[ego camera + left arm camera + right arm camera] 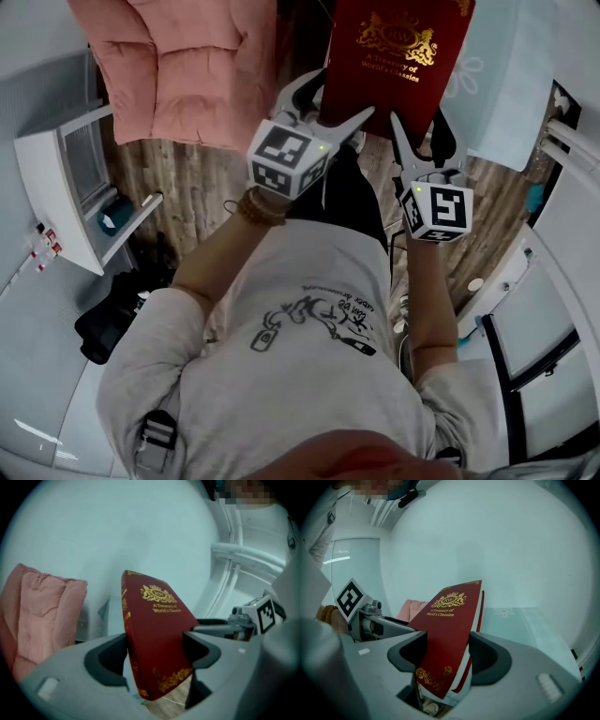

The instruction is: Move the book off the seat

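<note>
A dark red hardback book [398, 56] with gold lettering hangs in the air in front of me, held by its lower edge between both grippers. My left gripper [333, 105] is shut on its lower left corner, pads against the spine and cover [154, 620]. My right gripper [422, 139] is shut on the lower right part, where the page edges show [450, 620]. In the left gripper view the book stands tilted between the jaws [154, 654], with the right gripper's marker cube [265, 613] beside it. The right gripper view [445, 657] shows the left gripper [361, 613] at the left.
A pink padded cushion [178, 66] lies to the left of the book and a pale blue cushion [506, 84] to its right. A white shelf unit [56, 187] stands at the left, a black bag [112, 319] on the wood floor, white rails [562, 272] at the right.
</note>
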The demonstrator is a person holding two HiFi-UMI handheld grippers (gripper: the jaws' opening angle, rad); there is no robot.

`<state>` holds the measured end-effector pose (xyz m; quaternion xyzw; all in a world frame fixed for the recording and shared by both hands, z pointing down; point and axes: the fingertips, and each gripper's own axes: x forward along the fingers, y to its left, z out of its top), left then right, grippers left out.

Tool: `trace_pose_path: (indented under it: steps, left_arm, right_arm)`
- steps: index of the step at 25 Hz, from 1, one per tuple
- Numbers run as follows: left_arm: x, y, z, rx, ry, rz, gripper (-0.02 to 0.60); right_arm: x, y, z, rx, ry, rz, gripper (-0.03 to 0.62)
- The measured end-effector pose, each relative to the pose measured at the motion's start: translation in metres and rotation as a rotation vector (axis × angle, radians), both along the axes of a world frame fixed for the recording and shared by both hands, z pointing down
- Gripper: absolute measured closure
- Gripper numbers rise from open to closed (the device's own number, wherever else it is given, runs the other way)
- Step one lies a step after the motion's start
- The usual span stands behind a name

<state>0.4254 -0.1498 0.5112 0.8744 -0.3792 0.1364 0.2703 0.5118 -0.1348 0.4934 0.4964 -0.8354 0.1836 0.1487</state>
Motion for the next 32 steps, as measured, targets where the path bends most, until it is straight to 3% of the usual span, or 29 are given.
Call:
trace_pose_path:
  steps: [15,32]
  left_arm:
    - [-0.011,-0.042,0.125,-0.085,-0.025,0.014,0.209]
    - [-0.013,-0.054,0.179,-0.128,-0.019,-0.028,0.209]
  right_arm:
    - [-0.01,-0.043,0.127,-0.118,-0.031,0.032,0.316]
    - [-0.01,-0.059,0.183,-0.148,-0.076,0.014,0.315]
